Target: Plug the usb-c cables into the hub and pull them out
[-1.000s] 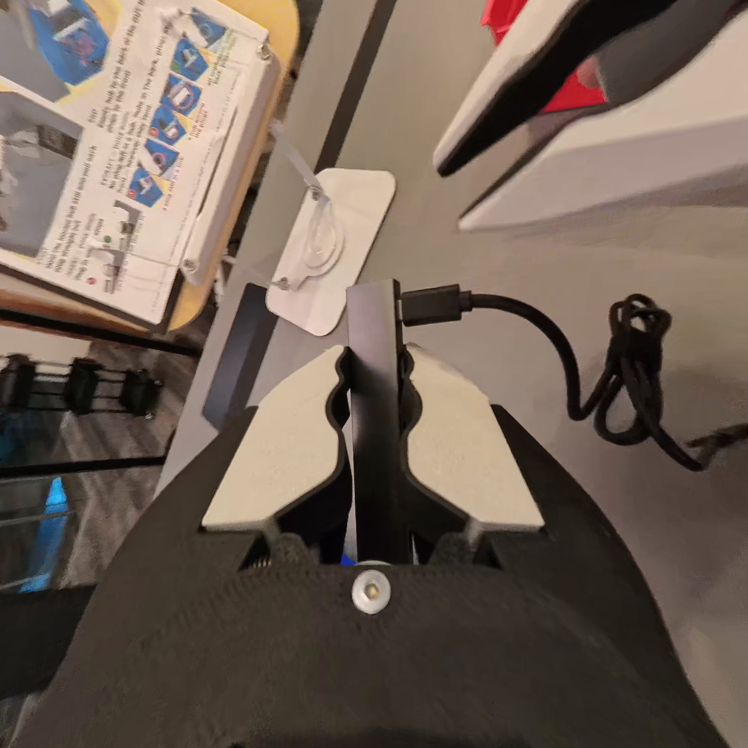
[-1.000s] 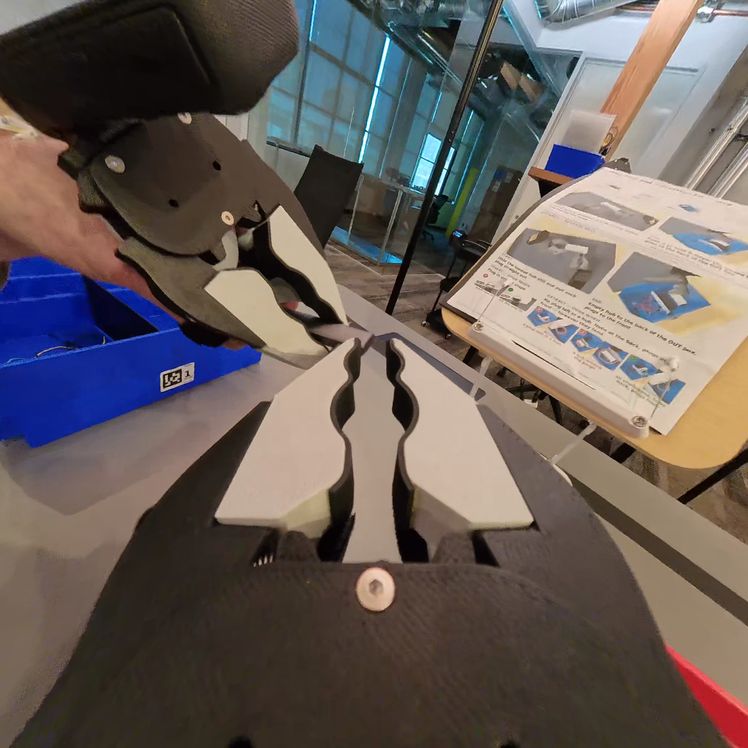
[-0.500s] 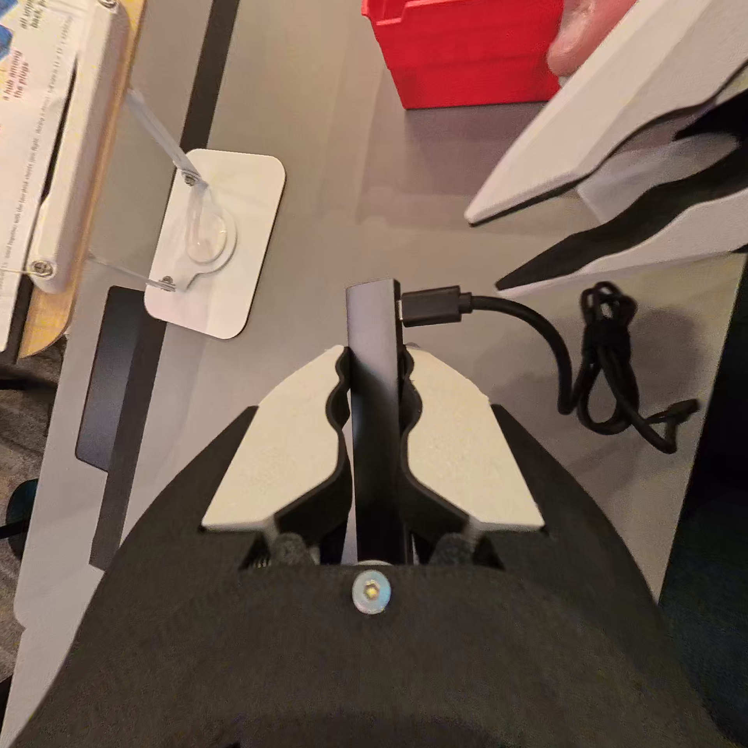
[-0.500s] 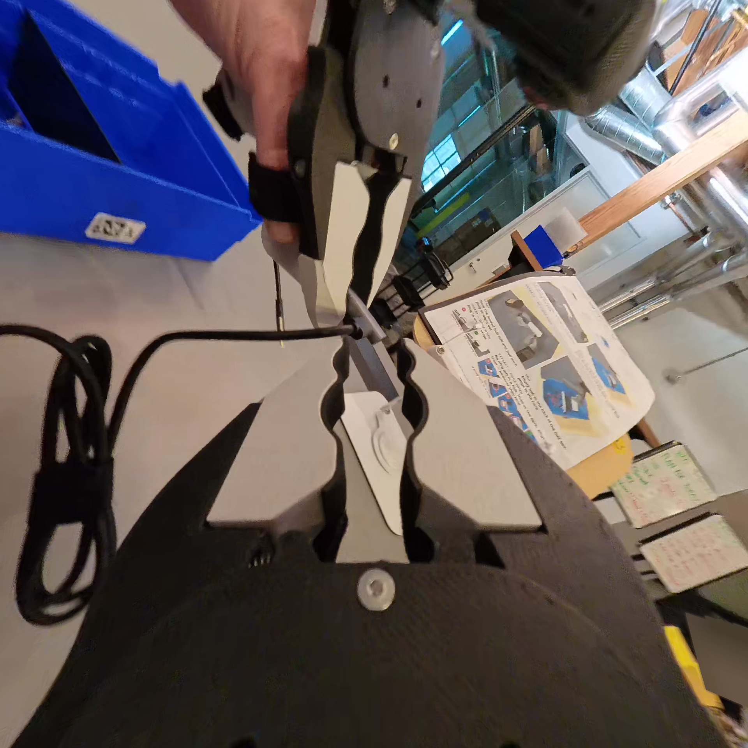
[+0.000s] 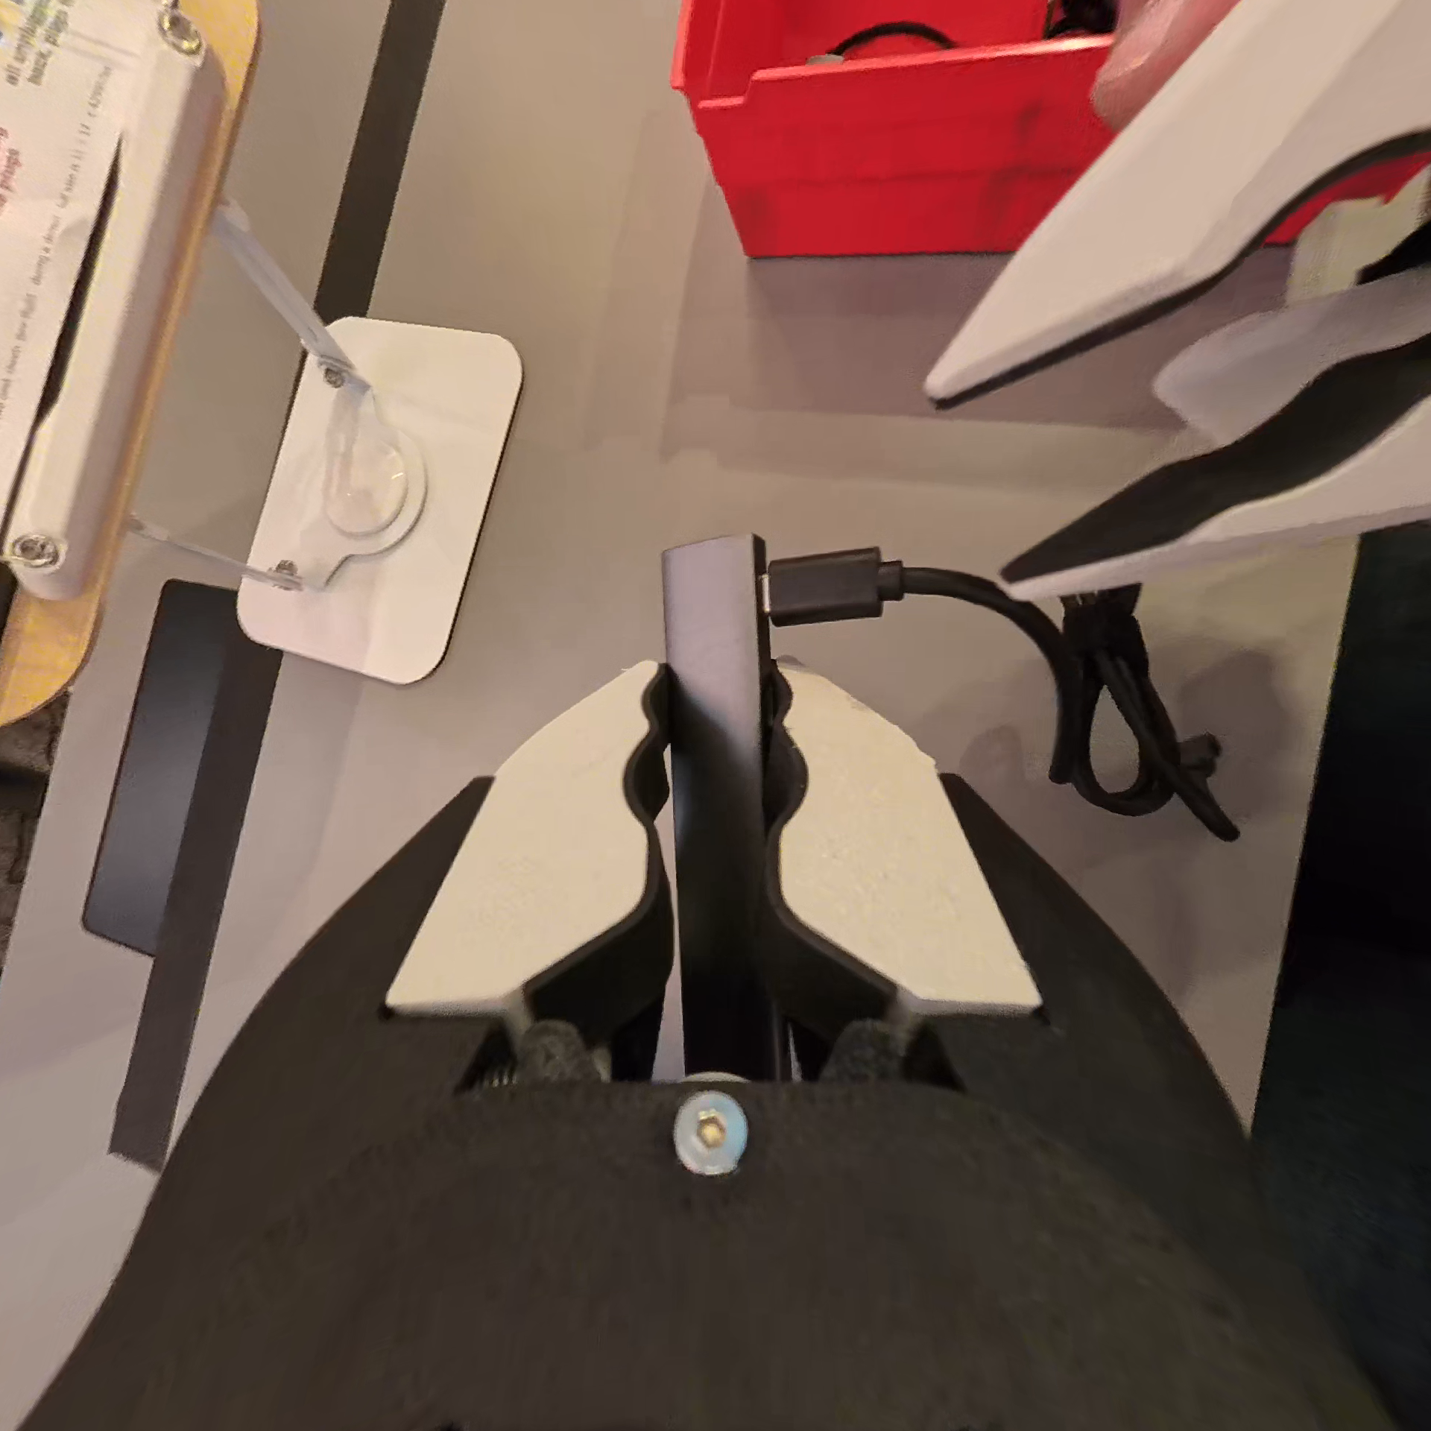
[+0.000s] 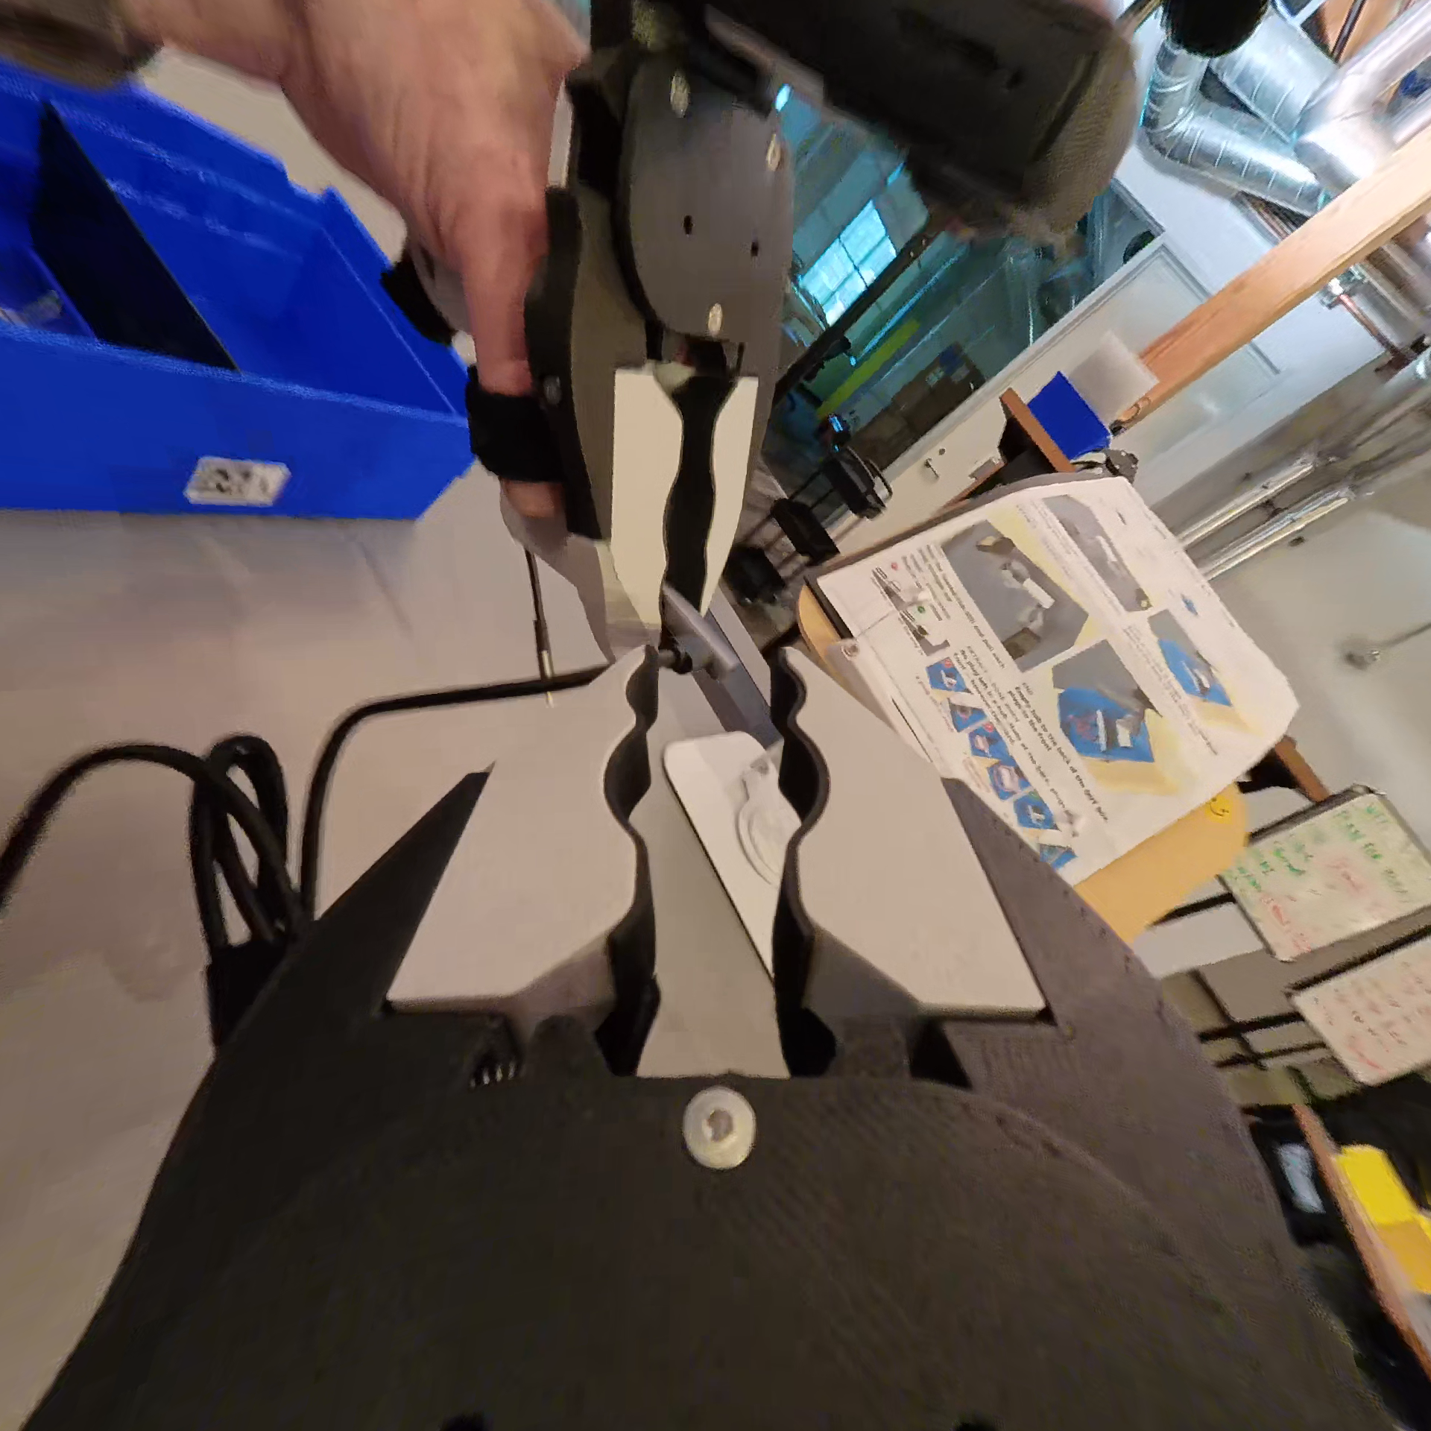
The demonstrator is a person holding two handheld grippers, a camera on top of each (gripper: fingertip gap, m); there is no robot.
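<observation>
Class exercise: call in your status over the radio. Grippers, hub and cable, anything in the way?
Left gripper shut on hub. Right gripper open, nearing USB-C plug. Plug seated in hub, cable bundled on table. Nothing in the way.

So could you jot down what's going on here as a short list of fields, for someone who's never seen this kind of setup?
Setting: grey table
Left gripper: shut on slim dark rectangular hub, held on edge
Right gripper: open, empty, pointed at the hub
Black usb-c plug: seated in the hub's side
Black cable: bundled loosely on the table
Red plastic bin: far side of the table in the left wrist view
Blue plastic bin: behind the left gripper in the right wrist view
</observation>
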